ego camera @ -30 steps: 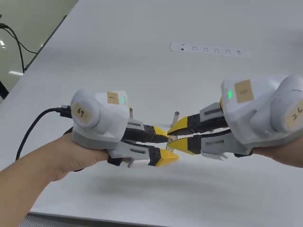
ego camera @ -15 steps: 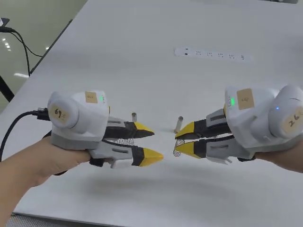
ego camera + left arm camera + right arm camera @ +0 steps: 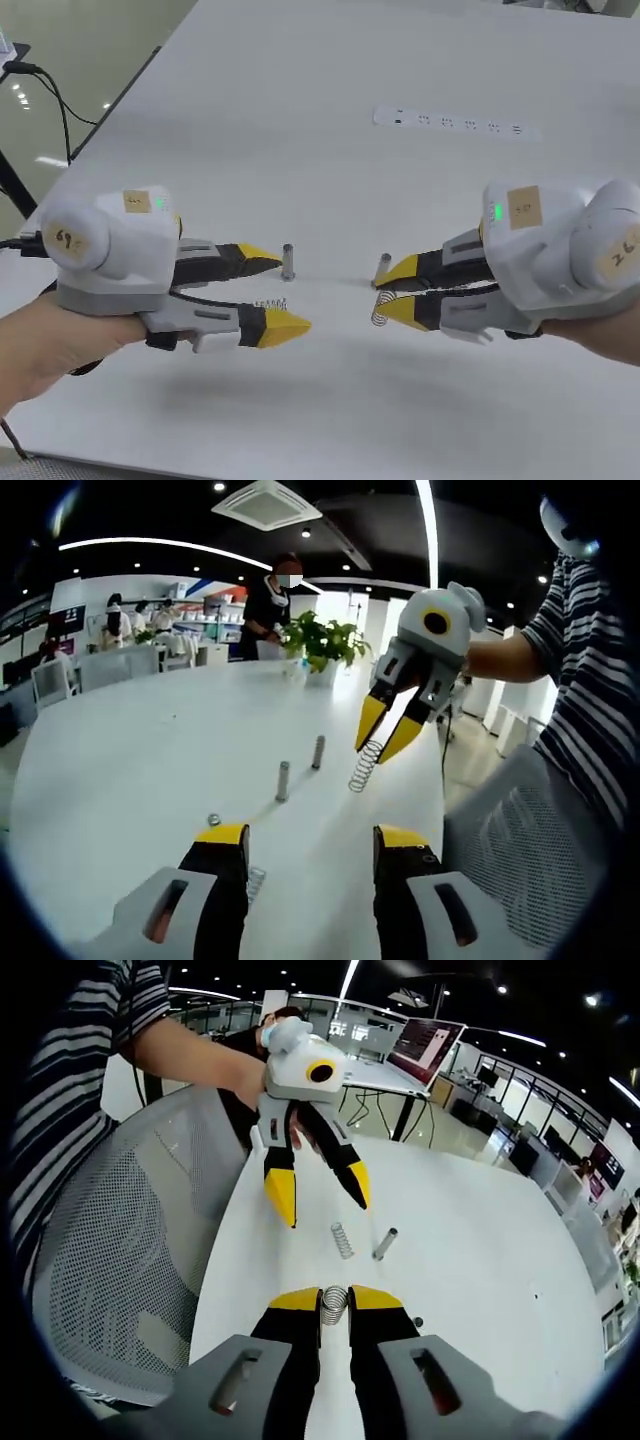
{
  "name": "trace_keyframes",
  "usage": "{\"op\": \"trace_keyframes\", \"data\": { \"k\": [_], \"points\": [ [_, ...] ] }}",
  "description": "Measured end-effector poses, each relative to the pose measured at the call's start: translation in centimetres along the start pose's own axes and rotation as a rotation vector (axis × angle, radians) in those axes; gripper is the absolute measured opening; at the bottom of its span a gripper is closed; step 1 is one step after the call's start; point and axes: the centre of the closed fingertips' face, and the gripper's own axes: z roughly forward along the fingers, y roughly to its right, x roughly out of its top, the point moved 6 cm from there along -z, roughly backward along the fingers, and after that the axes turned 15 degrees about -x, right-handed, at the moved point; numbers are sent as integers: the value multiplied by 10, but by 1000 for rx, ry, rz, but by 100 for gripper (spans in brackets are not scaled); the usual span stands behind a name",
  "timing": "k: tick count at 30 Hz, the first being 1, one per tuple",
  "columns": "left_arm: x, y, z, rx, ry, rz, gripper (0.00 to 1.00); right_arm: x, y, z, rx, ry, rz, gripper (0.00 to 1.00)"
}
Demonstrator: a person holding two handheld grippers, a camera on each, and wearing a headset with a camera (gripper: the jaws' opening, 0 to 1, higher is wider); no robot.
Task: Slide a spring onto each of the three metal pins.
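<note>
My right gripper (image 3: 394, 291) is shut on a small steel spring (image 3: 378, 318), which hangs from its yellow tips just above the white table; in the right gripper view the spring (image 3: 335, 1300) sits pinched between the tips. My left gripper (image 3: 278, 290) is open and holds nothing. A second spring (image 3: 270, 303) lies on the table between its jaws. Two short metal pins (image 3: 288, 262) (image 3: 384, 266) stand upright between the grippers. In the left gripper view the pins (image 3: 283, 780) (image 3: 318, 752) stand ahead, with the right gripper (image 3: 385, 738) beyond them.
A white power strip (image 3: 455, 125) lies far back on the table (image 3: 300, 120). A black cable (image 3: 50, 100) runs off the left edge. A mesh chair (image 3: 130, 1250) stands at the near side. A small round object (image 3: 213, 820) sits left of the pins.
The two grippers met tip to tip at the spring a second ago. The left gripper has since drawn back to the left, open, while the right keeps the spring.
</note>
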Motion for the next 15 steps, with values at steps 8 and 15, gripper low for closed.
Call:
{"op": "trace_keyframes", "data": {
  "k": [8, 15],
  "points": [
    [-9, -7, -17, 66, -8, -5, 58, -6, 4, 2, -17, -14, 16, 7],
    [-16, -10, -28, 100, -5, -29, 68, -10, 8, 2, -28, -28, 23, 7]
  ]
}}
